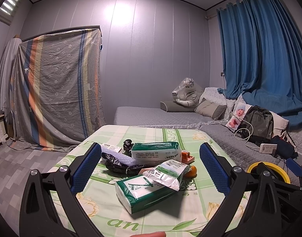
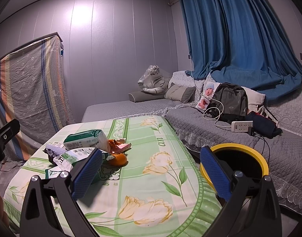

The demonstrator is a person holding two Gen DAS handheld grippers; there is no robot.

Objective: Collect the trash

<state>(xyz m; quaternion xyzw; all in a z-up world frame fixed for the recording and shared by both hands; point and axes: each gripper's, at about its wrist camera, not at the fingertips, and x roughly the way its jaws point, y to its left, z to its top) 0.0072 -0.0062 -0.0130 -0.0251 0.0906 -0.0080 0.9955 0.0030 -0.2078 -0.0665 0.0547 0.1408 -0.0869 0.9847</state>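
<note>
Trash [image 1: 166, 174], an empty crinkled wrapper, lies mid-frame on the bench [image 1: 151, 217], draped over a tissue pack [image 1: 139, 193]. Likely light, limp and slippery; pinch its loose torn edge. Left tongs [image 1: 151, 169] and right tongs [image 2: 151, 169] both gape wide, empty.

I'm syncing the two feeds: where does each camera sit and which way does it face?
Left wrist: on the left gripper, open, above the table's near edge, facing the trash pile, bed beyond.
Right wrist: on the right gripper, open, facing the table's right end and the yellow-rimmed bin.
Shared: tissue pack, backpack.
</note>
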